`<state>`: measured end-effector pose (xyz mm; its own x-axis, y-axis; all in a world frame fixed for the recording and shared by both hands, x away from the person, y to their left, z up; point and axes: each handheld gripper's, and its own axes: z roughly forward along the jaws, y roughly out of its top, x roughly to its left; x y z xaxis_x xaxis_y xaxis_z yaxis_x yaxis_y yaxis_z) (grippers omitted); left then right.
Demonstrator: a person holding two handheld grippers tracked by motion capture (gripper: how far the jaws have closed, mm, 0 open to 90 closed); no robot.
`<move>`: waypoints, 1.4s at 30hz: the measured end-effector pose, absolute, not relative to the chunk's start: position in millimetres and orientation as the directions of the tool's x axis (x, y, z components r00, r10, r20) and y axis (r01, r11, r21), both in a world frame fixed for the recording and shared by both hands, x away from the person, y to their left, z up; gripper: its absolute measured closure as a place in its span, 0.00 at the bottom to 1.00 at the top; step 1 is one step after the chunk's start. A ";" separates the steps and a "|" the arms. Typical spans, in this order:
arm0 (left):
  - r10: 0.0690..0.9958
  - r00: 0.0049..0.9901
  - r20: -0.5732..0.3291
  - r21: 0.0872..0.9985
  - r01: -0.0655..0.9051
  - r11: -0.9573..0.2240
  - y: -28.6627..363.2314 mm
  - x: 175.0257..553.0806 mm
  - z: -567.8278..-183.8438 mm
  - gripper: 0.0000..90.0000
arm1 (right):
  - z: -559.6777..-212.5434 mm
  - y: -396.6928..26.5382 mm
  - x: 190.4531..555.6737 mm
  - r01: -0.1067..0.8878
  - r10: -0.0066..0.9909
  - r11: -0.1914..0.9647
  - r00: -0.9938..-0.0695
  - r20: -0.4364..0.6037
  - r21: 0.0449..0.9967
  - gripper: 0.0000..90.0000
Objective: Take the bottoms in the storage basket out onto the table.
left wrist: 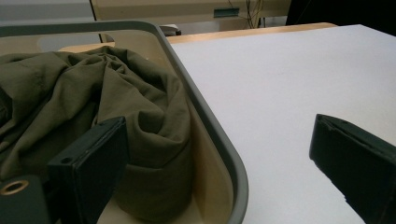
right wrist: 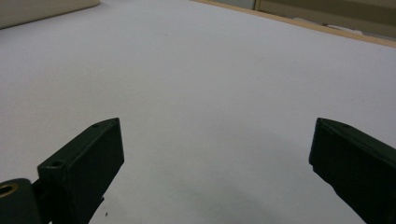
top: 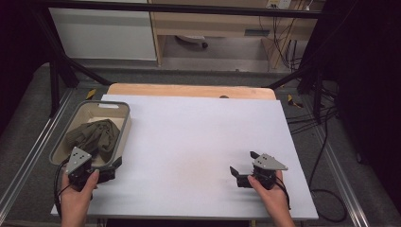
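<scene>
A grey-rimmed beige bin (top: 126, 124) stands at the table's left edge with a crumpled olive-green cloth (top: 94, 135) inside it. My left gripper (top: 103, 161) sits at the bin's near right corner, open. In the left gripper view its jaws straddle the bin's rim (left wrist: 187, 88): one jaw is over the cloth (left wrist: 93, 93), the other over the table, and nothing is pinched in the left gripper (left wrist: 217, 126). My right gripper (top: 243, 163) rests low over the white table top at the near right, open. The right gripper (right wrist: 215, 123) has bare white surface between its jaws.
A white sheet (top: 198, 142) covers the table, with a wooden strip (top: 189, 90) along its far edge. Black frame bars and cables run around the table's sides. Beyond the table stand a cabinet and a shelf.
</scene>
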<state>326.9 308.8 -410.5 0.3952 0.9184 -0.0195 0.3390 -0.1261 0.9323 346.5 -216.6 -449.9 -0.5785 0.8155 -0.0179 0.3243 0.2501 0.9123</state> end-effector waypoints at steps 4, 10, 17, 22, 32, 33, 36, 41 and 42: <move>0.914 0.405 -0.025 0.935 0.333 -0.122 309.4 326.6 -410.2 0.05 | -450.1 -216.2 347.0 0.337 0.818 0.249 -0.575 -0.011 0.908 0.04; 0.922 0.388 -0.012 0.937 0.326 -0.125 309.2 325.8 -409.4 0.06 | -450.1 -215.3 346.3 0.352 0.813 0.258 -0.582 -0.006 0.900 0.04; 0.909 0.416 -0.035 0.938 0.329 -0.114 314.5 328.4 -409.3 0.06 | -447.9 -218.0 344.5 0.356 0.823 0.235 -0.567 0.009 0.904 0.04; 0.909 0.415 -0.034 0.939 0.326 -0.114 315.1 325.7 -408.2 0.06 | -448.8 -218.7 344.0 0.367 0.823 0.237 -0.568 0.015 0.899 0.04; 0.897 0.440 -0.038 0.941 0.319 -0.117 315.5 325.4 -400.4 0.05 | -446.7 -220.6 343.4 0.365 0.818 0.267 -0.575 -0.010 0.892 0.04; 0.902 0.431 -0.033 0.941 0.317 -0.117 315.5 324.5 -398.6 0.05 | -446.3 -221.0 342.7 0.367 0.820 0.265 -0.572 -0.008 0.892 0.04; 0.902 0.430 -0.047 0.944 0.313 -0.100 315.1 326.0 -389.6 0.06 | -446.0 -221.7 341.8 0.368 0.822 0.258 -0.570 -0.003 0.893 0.04; 0.895 0.444 -0.025 0.909 0.382 -0.164 320.7 352.2 -359.0 0.08 | -447.1 -217.9 341.8 0.373 0.820 0.261 -0.573 0.000 0.890 0.04; 0.896 0.443 -0.019 0.903 0.392 -0.175 322.6 355.9 -352.8 0.08 | -446.8 -217.3 341.5 0.370 0.818 0.263 -0.576 -0.003 0.891 0.04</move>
<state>355.9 322.6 -352.8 0.4431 0.8963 -0.0189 0.3915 -0.1745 0.9035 341.5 -217.3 -446.8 -0.5756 0.8177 -0.0028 0.3698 0.2633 0.8910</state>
